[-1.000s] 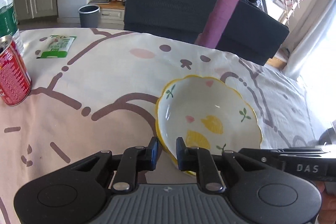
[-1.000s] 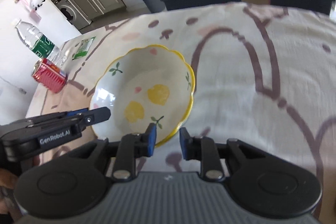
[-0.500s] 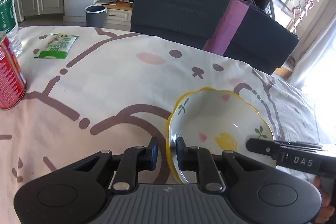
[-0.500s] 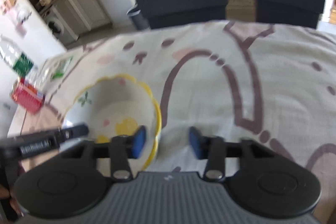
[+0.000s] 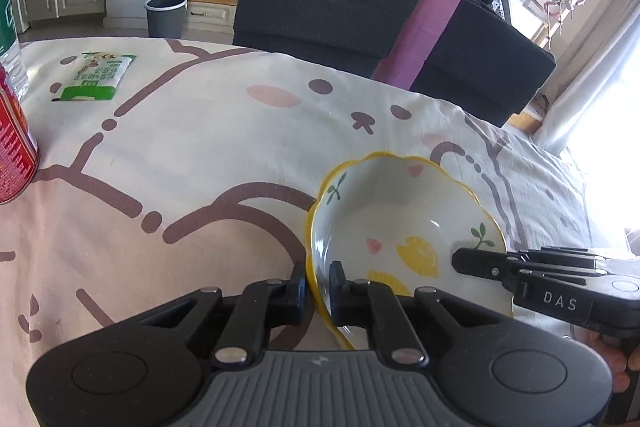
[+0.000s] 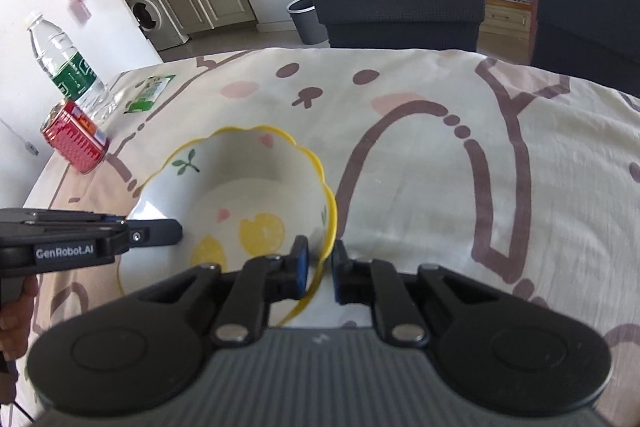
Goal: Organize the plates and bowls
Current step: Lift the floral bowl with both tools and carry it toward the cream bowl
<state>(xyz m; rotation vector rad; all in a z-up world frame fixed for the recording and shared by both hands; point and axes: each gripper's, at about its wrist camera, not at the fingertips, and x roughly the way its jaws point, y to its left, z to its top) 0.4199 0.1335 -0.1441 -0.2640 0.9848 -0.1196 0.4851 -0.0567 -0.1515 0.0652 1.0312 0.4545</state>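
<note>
A white bowl (image 5: 400,211) with a wavy yellow rim and lemon prints sits on the cartoon tablecloth (image 5: 208,131). My left gripper (image 5: 317,283) straddles its left rim, one pad outside and one inside, and its jaws are closing onto the rim. In the right wrist view the same bowl (image 6: 248,179) has its right rim between the pads of my right gripper (image 6: 320,259), whose jaws are also closing on it. Each gripper's black fingers reach over the bowl's opposite side in the other view.
A red can (image 6: 76,139), a water bottle (image 6: 64,67) and a green packet (image 5: 96,77) stand at the table's far left. Two dark chairs (image 5: 328,11) line the far edge, with a grey bin (image 5: 166,15) behind them.
My right gripper opened wider, slid over the bowl's right rim and narrowed onto it. The left jaws narrowed onto the left rim. The bowl shifted slightly.
</note>
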